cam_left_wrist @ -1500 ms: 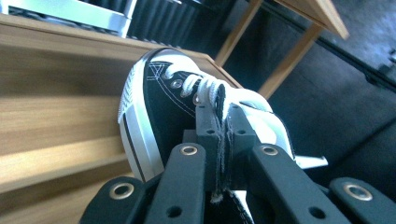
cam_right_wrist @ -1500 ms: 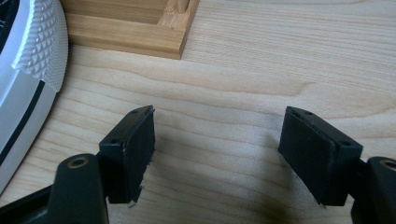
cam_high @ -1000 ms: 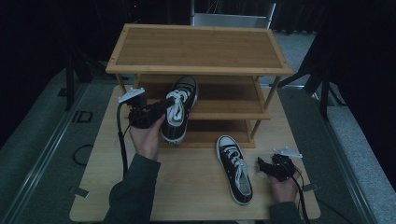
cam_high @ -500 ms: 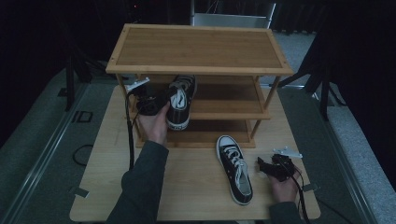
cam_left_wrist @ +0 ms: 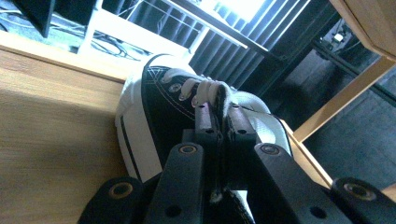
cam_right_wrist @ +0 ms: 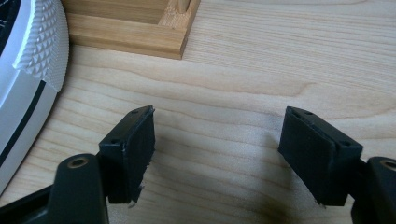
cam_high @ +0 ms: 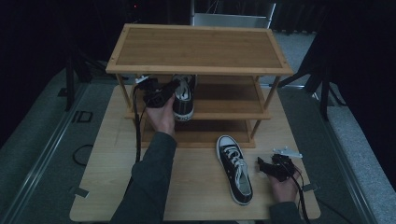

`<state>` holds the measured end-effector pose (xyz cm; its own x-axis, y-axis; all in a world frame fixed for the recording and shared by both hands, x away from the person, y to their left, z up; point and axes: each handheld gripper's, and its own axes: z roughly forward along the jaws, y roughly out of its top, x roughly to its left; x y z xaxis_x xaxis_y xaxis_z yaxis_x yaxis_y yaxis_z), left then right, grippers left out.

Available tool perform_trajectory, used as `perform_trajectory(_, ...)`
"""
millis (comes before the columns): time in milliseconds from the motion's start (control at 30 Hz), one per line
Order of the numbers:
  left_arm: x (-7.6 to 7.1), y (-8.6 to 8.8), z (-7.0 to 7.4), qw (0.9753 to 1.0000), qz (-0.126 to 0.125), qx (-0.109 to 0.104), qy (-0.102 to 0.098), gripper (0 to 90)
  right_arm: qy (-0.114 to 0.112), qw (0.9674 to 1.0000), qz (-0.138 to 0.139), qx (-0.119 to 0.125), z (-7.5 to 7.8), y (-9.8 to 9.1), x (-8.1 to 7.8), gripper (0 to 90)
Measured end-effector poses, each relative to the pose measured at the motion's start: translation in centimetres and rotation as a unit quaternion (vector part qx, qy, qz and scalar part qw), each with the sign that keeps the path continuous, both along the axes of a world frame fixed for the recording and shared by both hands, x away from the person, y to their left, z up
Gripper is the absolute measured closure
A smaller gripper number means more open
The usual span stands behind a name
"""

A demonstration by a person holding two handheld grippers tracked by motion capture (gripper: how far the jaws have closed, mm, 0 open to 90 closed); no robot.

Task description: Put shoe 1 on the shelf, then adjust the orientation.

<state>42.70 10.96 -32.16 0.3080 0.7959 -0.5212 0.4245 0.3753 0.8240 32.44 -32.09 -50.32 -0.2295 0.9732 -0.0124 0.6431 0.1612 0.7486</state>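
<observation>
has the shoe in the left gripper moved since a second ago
Yes. The held shoe has gone from in front of the rack onto its middle shelf, carried by the left gripper.

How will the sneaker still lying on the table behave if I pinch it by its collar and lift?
The sneaker probably lifts easily: a low canvas upper looks light. The collar is soft fabric, so it may fold between the pads, as on the shoe held by the left hand-held gripper. The rubber toe will likely droop.

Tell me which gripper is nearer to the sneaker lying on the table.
Right. The right gripper rests open on the table just beside the sneaker, apart from it. The left gripper is up at the rack's middle shelf, shut on the other sneaker.
</observation>
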Motion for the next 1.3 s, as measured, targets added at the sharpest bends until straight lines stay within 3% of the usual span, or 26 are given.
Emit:
perform_trajectory(167, 0.2, -0.1, -0.2, 0.9999, 0.01, -0.009, -0.002, 86.3, 0.0, 1.0, 0.0, 0.0, 0.0, 0.0, 0.0, 26.4)
perform_trajectory(300, 0.2, -0.1, -0.3, 0.9999, 0.012, -0.002, -0.006, 83.0, 0.0, 1.0, 0.0, 0.0, 0.0, 0.0, 0.0, 26.4)
perform_trajectory(333, 0.2, -0.1, -0.3, 0.9999, 0.015, 0.003, -0.003, 77.2, 0.0, 1.0, 0.0, 0.0, 0.0, 0.0, 0.0, 26.4)
perform_trajectory(367, 0.0, 0.3, -0.4, 0.9997, 0.009, 0.021, 0.0, 74.0, 0.0, 1.0, 0.0, 0.0, 0.0, 0.0, 0.0, 26.4)
perform_trajectory(500, -0.4, 0.4, -0.4, 0.9993, 0.008, 0.037, -0.006, 66.2, 0.0, 1.0, 0.0, 0.0, 0.0, 0.0, 0.0, 26.4)
perform_trajectory(600, -1.6, 0.3, 0.0, 0.9993, 0.005, 0.029, -0.022, 63.6, 0.0, 1.0, 0.0, 0.0, 0.0, 0.0, 0.0, 26.4)
perform_trajectory(633, -2.0, 0.7, 0.1, 0.9984, -0.007, 0.05, -0.025, 63.0, 0.0, 1.0, 0.0, 0.0, 0.0, 0.0, 0.0, 26.4)
perform_trajectory(700, -2.4, 0.7, 0.2, 0.9987, -0.001, 0.038, -0.034, 62.0, 0.0, 1.0, 0.0, 0.0, 0.0, 0.0, 0.0, 26.4)
perform_trajectory(933, -4.8, 2.0, 0.5, 0.9963, -0.009, 0.074, -0.042, 57.4, 0.0, 1.0, 0.0, 0.0, 0.0, 0.0, 0.0, 26.4)
perform_trajectory(1033, -5.5, 2.1, 0.5, 0.9939, -0.013, 0.097, -0.049, 56.3, 0.0, 1.0, 0.0, 0.0, 0.0, 0.0, 0.0, 26.4)
perform_trajectory(1300, -7.5, 2.6, 0.0, 0.9914, -0.019, 0.116, -0.058, 53.3, 0.0, 1.0, 0.0, 0.0, 0.0, 0.0, 0.0, 26.4)
